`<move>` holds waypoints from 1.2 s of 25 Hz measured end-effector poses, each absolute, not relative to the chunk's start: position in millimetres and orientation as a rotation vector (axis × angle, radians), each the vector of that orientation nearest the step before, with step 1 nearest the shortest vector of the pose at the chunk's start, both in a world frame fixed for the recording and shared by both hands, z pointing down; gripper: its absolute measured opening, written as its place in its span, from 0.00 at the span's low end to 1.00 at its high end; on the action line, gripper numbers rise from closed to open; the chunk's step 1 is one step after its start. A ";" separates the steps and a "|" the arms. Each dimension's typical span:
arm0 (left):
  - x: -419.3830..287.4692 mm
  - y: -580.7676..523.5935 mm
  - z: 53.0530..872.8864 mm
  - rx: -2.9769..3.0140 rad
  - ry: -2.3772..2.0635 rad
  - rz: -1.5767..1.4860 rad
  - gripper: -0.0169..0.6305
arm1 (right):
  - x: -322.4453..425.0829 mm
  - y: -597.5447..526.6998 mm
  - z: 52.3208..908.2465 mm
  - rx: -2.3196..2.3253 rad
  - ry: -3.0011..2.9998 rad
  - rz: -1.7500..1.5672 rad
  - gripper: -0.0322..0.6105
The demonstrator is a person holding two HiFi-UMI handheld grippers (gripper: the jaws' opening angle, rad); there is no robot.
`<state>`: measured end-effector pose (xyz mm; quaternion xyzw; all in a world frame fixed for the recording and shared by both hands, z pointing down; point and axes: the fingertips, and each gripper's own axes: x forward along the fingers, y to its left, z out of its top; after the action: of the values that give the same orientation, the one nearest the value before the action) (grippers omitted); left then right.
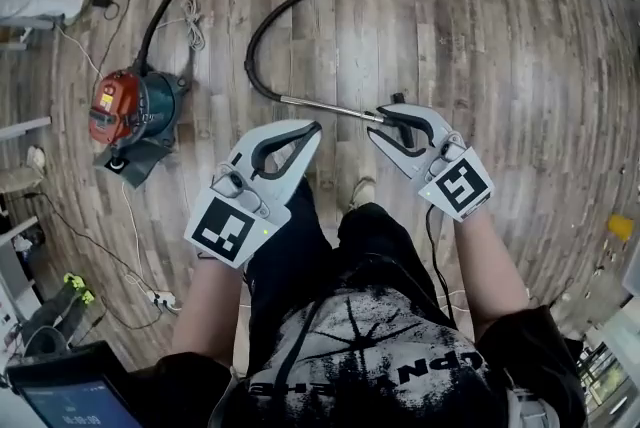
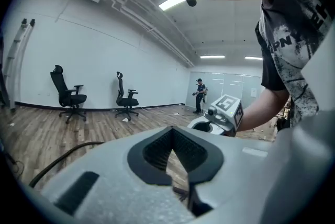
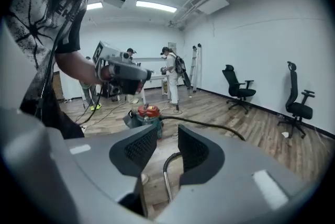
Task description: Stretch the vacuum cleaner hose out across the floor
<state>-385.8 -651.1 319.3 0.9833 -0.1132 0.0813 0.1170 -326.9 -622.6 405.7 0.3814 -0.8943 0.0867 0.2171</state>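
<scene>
Head view, looking steeply down at a wooden floor (image 1: 480,36). A red and teal vacuum cleaner (image 1: 135,111) sits at the left of the frame. Its black hose (image 1: 248,56) rises from the body to the top edge, arcs right, then curls back down to the centre, where it joins a metal tube (image 1: 325,106) lying on the floor and pointing toward the lower right. The hose therefore lies in 1 large loop, not straight.

The right gripper (image 1: 385,126) is at the far end of the tube. Its fingers stand moderately apart, and the right gripper view shows the tube (image 3: 166,176) in the gap between them, with neither finger pressing on it. The vacuum cleaner (image 3: 146,113) and hose (image 3: 209,126) appear beyond.

The left gripper (image 1: 315,128), lower centre-left, has its fingers closed tip to tip with nothing between them, well apart from the hose.

2 office chairs (image 2: 68,94) stand against the far wall in the left gripper view.
</scene>
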 end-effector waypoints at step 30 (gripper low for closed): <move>-442.0 -672.0 756.2 2.774 -0.710 0.308 0.03 | -330.1 -612.8 1252.4 0.554 -1.855 0.645 0.34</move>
<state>-442.0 -672.0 756.2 0.9550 -0.2444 0.1060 0.1304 -330.1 -612.8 1252.4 0.2313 -0.7749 0.2694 0.5229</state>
